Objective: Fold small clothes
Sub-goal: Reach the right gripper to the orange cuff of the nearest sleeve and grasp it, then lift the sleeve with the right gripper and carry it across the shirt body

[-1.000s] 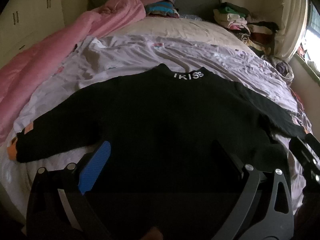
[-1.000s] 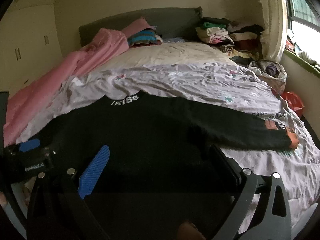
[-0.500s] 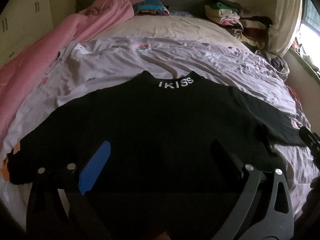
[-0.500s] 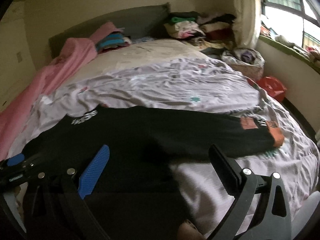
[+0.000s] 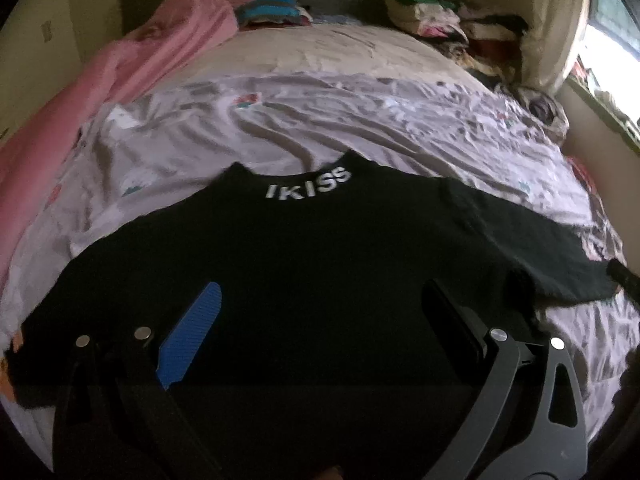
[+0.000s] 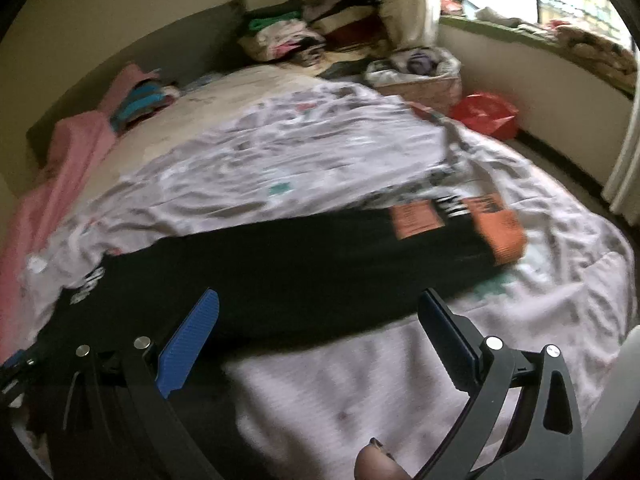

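A black long-sleeved top (image 5: 312,264) lies spread flat on the bed, its collar with white "IKISS" letters (image 5: 308,188) pointing away from me. My left gripper (image 5: 320,312) is open and empty above the top's lower body. In the right wrist view the top's right sleeve (image 6: 320,256) stretches to the right and ends in an orange cuff (image 6: 500,232). My right gripper (image 6: 320,320) is open and empty just in front of that sleeve, over the sheet. The left sleeve's orange cuff (image 5: 16,348) shows at the left edge.
The bed has a wrinkled pale printed sheet (image 5: 360,120). A pink quilt (image 5: 80,92) lies along its left side. Piles of folded clothes (image 5: 432,20) sit at the head of the bed. A basket (image 6: 420,76) and a red bag (image 6: 484,114) stand on the floor at the right, under a window.
My right gripper has swung to the right, from over the top's body to the right sleeve. My left gripper has shifted slightly and stays over the body. Both stay open.
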Available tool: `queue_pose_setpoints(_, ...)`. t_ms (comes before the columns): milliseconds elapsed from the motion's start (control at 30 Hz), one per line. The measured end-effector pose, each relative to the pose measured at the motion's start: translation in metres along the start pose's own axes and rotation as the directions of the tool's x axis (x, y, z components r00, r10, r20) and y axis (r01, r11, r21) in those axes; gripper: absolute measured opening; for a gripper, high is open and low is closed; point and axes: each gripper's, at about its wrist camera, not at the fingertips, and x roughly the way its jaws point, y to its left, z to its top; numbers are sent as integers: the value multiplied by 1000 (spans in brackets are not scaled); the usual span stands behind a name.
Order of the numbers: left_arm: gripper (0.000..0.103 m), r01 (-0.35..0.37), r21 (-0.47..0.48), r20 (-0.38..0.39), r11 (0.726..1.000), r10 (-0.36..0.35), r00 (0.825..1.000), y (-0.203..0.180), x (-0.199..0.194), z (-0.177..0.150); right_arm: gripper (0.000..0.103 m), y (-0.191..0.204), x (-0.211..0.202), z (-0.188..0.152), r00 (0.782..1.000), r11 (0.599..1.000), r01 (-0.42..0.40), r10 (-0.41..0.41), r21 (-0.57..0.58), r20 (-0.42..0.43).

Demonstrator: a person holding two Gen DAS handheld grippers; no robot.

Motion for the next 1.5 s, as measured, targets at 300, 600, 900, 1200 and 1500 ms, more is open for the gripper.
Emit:
queue_pose_setpoints(300, 94, 3, 43, -32, 999, -1, 999, -22, 30, 11, 99, -57, 32, 12, 994, 988, 109, -107, 108, -27)
queue_pose_setpoints(600, 94, 17, 5, -49, 1000, -16, 999, -12, 53, -1, 95, -100, 65, 15, 991, 970, 114, -97, 213, -88)
queue_pose_setpoints(900, 94, 15, -19, -43, 1000, -16, 999, 4, 49, -2, 43, -125, 92, 20, 994, 933, 102, -78, 344, -81)
queue_pose_setpoints(1200, 94, 61, -49, -9, 997, -61, 998, 13, 27, 4, 14, -108, 46, 37, 991, 964, -83, 53, 253, 123)
queue_pose_setpoints(1500, 94, 96, -70, 16, 993, -95, 995, 24, 7, 8, 14, -57, -13, 53, 963, 984, -149, 123, 95, 238)
